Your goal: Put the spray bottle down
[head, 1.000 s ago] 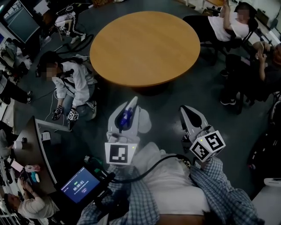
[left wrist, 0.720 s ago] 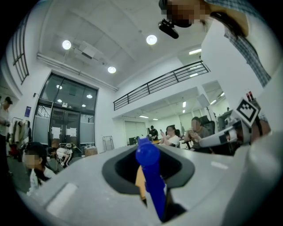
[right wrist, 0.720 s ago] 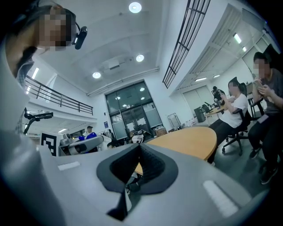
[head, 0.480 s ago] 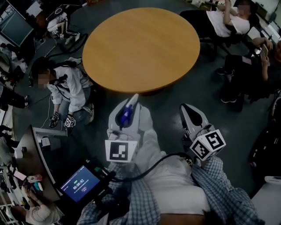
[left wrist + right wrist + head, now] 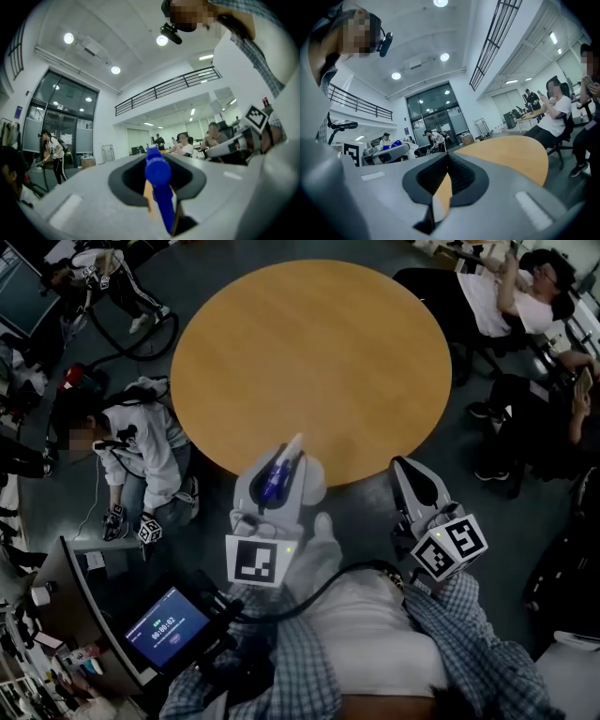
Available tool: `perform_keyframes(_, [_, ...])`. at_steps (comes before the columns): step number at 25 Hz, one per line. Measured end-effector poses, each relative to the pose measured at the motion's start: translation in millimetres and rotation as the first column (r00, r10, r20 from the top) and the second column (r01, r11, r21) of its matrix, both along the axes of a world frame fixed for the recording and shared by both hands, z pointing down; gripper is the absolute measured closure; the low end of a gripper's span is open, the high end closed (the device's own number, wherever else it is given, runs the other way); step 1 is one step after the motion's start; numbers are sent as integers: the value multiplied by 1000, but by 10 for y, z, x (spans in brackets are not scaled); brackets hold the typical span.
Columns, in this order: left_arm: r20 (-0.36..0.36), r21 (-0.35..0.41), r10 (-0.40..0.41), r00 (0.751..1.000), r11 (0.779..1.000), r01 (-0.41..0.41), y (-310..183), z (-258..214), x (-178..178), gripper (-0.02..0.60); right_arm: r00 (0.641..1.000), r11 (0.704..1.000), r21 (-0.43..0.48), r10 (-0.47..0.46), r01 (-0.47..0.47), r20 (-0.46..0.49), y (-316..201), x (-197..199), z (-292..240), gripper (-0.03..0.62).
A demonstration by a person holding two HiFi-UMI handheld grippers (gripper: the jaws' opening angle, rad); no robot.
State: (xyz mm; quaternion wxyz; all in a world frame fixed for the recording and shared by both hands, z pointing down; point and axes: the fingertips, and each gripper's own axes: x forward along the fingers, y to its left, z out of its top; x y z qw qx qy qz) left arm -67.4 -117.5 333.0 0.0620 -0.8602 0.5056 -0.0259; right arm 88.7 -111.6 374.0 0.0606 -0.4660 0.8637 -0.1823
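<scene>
Over the last 1 second both grippers have advanced toward the round table point(image 5: 309, 352). Earlier its near edge lay well ahead of both pairs of jaws. Now the left gripper point(image 5: 281, 465) and the spray bottle point(image 5: 273, 480) clamped in it reach over that edge, and the right gripper point(image 5: 401, 467) sits just short of it. The crouching person point(image 5: 141, 451), earlier ahead-left of the left jaws, is now level with them.
</scene>
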Motion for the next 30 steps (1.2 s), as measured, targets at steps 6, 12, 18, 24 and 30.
perform_keyframes(6, [0,-37,22,1000,999,-22,-566,129,-190,489,1000,999,-46,26,-26,-6,-506,-202,125,588])
perform_keyframes(12, [13,-27,8,1000,1000,-8,-1226,173,-209,489,999,997,-72,-8,5,-39,-940,-275,220,589])
perform_keyframes(18, [6,-15,-4,1000,1000,5,-1347,178,-247,489,998,995,-95,-18,12,-53,-968,-300,231,588])
perform_keyframes(24, [-5,-20,-14,1000,1000,14,-1329,193,-248,489,998,994,-111,-28,21,-62,-942,-314,203,588])
perform_keyframes(30, [57,13,31,998,999,-32,-1292,187,-127,486,997,991,-123,-55,48,-59,-1006,-357,234,588])
